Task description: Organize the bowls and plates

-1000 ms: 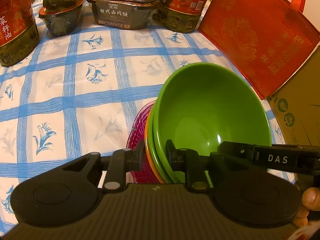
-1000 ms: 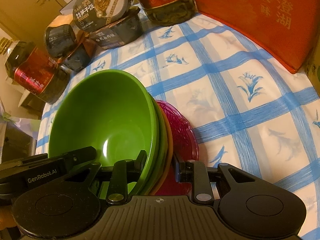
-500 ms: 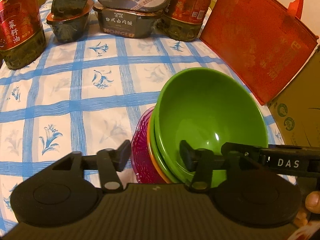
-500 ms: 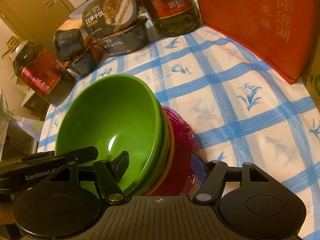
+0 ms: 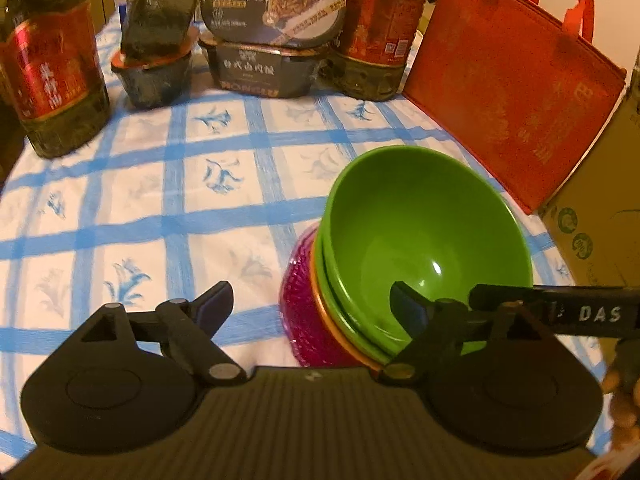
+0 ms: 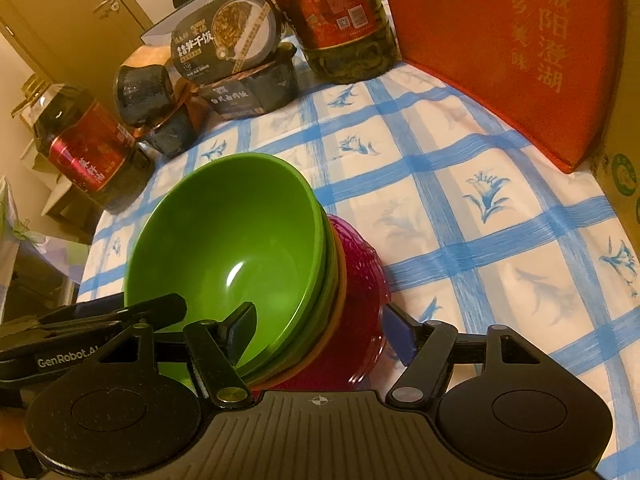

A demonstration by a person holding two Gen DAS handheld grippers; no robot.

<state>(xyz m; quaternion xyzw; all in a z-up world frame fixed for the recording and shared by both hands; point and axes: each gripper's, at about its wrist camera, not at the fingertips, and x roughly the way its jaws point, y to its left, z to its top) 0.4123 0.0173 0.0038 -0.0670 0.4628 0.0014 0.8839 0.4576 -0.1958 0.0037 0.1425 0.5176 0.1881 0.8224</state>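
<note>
A: Bowl stack (image 5: 424, 248): left gripper (image 5: 310, 300) opening, right gripper (image 6: 320, 328) opening, both straddling its near rims, pads clear.

B: Stack rests nested on the pink plate (image 6: 360, 276), on the surface (image 5: 160, 200). Release step; next, likely withdraw without tipping it.

The magenta ribbed glass plate (image 5: 298, 312) lay mostly hidden beneath stacked bowls — the orange plastic bowl (image 6: 339, 280) showed only its rim; the brown cardboard box (image 5: 600, 216) was cut off at the frame's edge.
</note>
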